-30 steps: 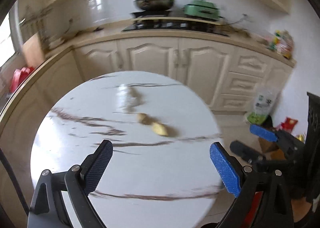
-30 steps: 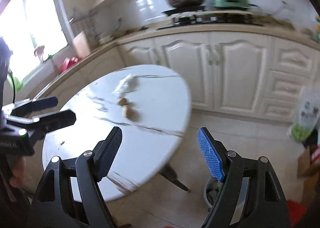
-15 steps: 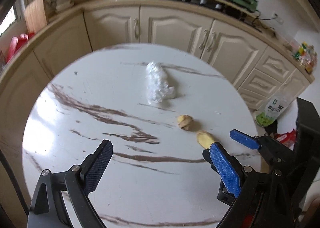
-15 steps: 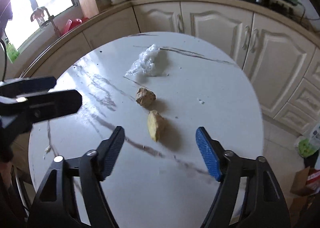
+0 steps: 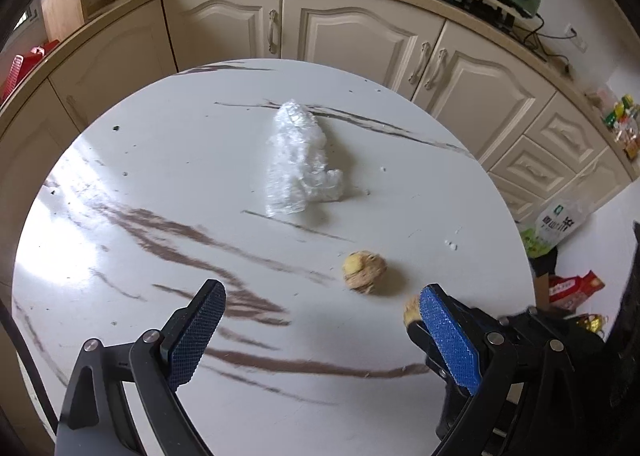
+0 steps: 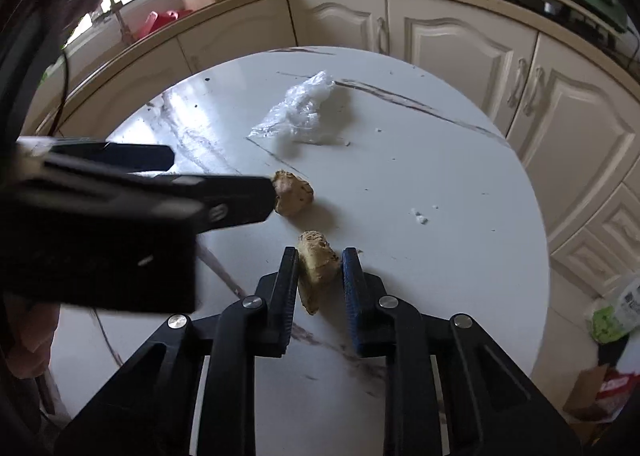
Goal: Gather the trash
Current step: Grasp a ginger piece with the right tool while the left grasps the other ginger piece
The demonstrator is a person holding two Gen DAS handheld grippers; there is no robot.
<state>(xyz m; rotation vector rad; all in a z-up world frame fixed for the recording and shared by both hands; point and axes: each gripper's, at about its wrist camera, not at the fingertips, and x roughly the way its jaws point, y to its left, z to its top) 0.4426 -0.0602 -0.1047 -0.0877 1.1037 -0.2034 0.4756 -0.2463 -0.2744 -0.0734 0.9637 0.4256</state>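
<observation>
The right gripper, wide a moment ago, is closing its jaws on the nearer scrap on the table (left gripper jaws staying apart), readying the first pickup.

Both wrist fisheyes look steeply down, close over the round white marble-veined table; both share its crumpled clear plastic wrap, seemingly from neighbouring angles.

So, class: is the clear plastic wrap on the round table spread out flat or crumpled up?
Crumpled. The plastic wrap sits bunched in a wrinkled heap on the table, standing up off the surface and casting a shadow, not lying flat as a sheet.
</observation>
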